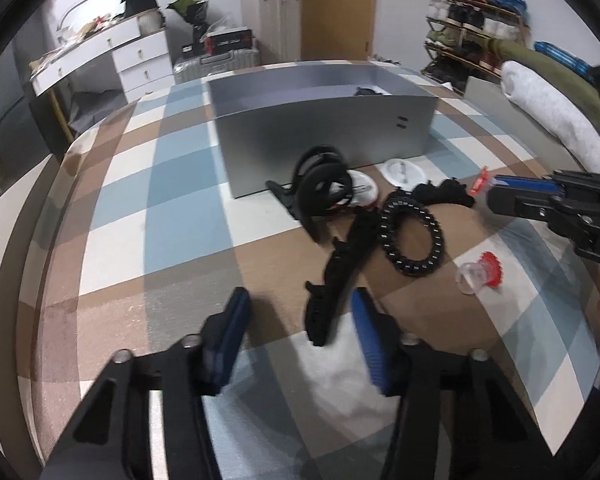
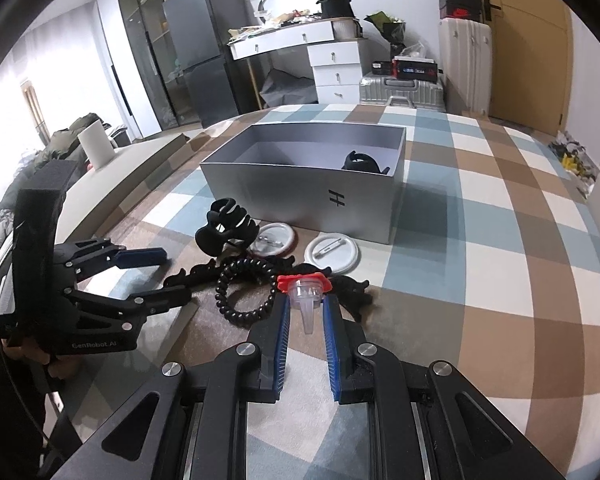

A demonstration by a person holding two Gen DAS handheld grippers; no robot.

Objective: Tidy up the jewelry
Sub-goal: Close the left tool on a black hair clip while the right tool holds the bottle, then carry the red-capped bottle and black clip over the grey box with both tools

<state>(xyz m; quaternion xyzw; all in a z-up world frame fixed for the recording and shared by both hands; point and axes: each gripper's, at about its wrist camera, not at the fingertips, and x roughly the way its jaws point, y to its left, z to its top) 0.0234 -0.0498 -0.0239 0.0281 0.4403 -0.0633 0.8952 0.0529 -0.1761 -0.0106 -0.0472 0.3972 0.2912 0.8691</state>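
Right tongs point(image 2: 305, 312) are pinched on a clear clip with a red top point(image 2: 306, 292), held above the checked counter point(image 2: 480, 240). Left tongs point(image 1: 300, 320) are spread, a black hair clip point(image 1: 336, 276) lying between them, unpinched.

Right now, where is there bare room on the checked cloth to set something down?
Free: the checked cloth right of the grey box, and the stretch left of the box. Crowded: in front of the box, where the black claw clip, white round badges and coil hair tie cluster.
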